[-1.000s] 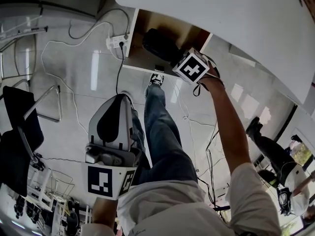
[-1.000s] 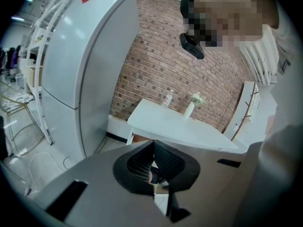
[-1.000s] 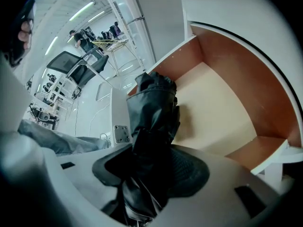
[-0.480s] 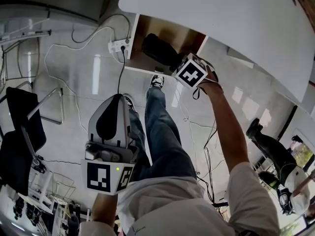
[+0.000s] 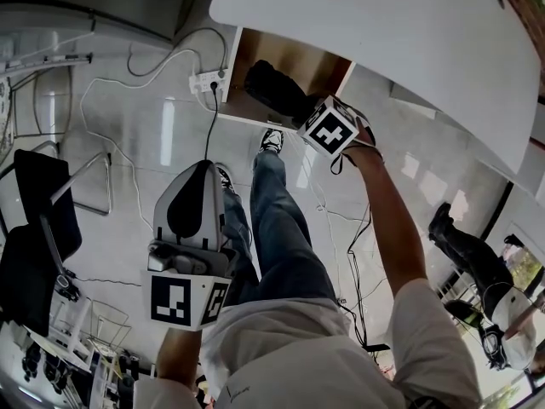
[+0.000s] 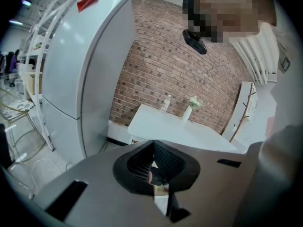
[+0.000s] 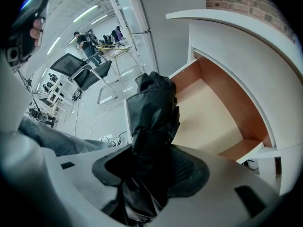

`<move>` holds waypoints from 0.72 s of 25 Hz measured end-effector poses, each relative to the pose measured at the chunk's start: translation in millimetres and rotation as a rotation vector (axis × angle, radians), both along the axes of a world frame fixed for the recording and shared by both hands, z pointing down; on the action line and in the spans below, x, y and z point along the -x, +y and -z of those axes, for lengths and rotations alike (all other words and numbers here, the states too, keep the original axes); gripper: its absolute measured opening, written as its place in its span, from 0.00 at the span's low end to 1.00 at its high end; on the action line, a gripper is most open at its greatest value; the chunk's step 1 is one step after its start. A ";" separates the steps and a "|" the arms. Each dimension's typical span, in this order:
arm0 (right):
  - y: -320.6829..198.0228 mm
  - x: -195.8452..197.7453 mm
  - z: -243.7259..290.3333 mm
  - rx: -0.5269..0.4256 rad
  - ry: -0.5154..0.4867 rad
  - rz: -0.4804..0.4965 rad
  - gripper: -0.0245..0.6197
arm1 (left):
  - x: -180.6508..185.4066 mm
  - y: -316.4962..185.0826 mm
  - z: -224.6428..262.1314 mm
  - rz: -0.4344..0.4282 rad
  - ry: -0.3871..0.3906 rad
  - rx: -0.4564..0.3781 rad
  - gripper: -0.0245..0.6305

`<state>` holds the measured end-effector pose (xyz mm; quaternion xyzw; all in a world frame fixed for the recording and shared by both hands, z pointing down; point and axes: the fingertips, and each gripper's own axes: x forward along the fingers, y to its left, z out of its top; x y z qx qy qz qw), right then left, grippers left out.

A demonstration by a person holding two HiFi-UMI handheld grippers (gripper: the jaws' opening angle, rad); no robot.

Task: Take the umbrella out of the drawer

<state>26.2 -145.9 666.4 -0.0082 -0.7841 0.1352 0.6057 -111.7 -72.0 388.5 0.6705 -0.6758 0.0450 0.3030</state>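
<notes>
Head view: right hand-held gripper (image 5: 301,114), angled steeply down, clamps umbrella (image 5: 272,92) over open drawer (image 5: 285,56).

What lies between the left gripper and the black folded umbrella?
Head view: between the left gripper and the black folded umbrella lies glossy grey floor, crossed by one black cable.

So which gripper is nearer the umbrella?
Right. The right gripper is clamped on the black folded umbrella at the open drawer; the left gripper, jaws together, is well away beside the person's leg.
</notes>
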 end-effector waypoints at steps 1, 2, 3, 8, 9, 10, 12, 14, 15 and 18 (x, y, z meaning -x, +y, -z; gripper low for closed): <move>0.5 0.1 1.7 -0.002 -0.001 -0.002 0.40 | 0.3 0.5 1.6 0.001 0.000 -0.002 0.06; 0.8 0.3 3.8 -0.003 -0.002 -0.003 0.40 | 0.6 0.9 3.2 0.003 -0.001 -0.003 0.06; 1.2 0.3 6.4 -0.005 -0.004 -0.006 0.40 | 0.8 1.6 4.8 0.004 0.000 -0.004 0.06; 3.0 2.5 23.2 -0.016 -0.018 -0.024 0.40 | 3.8 5.8 11.6 0.009 0.002 -0.013 0.06; 3.2 3.3 26.0 -0.021 -0.022 -0.026 0.40 | 4.4 7.1 13.0 0.009 0.001 -0.014 0.06; 3.7 3.6 28.7 -0.025 -0.026 -0.030 0.40 | 4.7 8.5 14.6 0.009 0.000 -0.014 0.06; 5.8 3.1 34.2 -0.023 -0.034 -0.045 0.40 | 5.4 11.2 18.5 0.010 -0.001 -0.016 0.06; 8.8 2.2 40.5 -0.017 -0.037 -0.062 0.40 | 6.8 14.0 23.1 0.012 0.000 -0.017 0.06; 9.6 2.1 44.2 -0.019 -0.037 -0.065 0.40 | 7.5 15.4 25.4 0.013 0.000 -0.017 0.06; 11.3 2.2 53.4 -0.024 -0.041 -0.077 0.40 | 8.4 18.3 31.5 0.008 -0.001 -0.021 0.06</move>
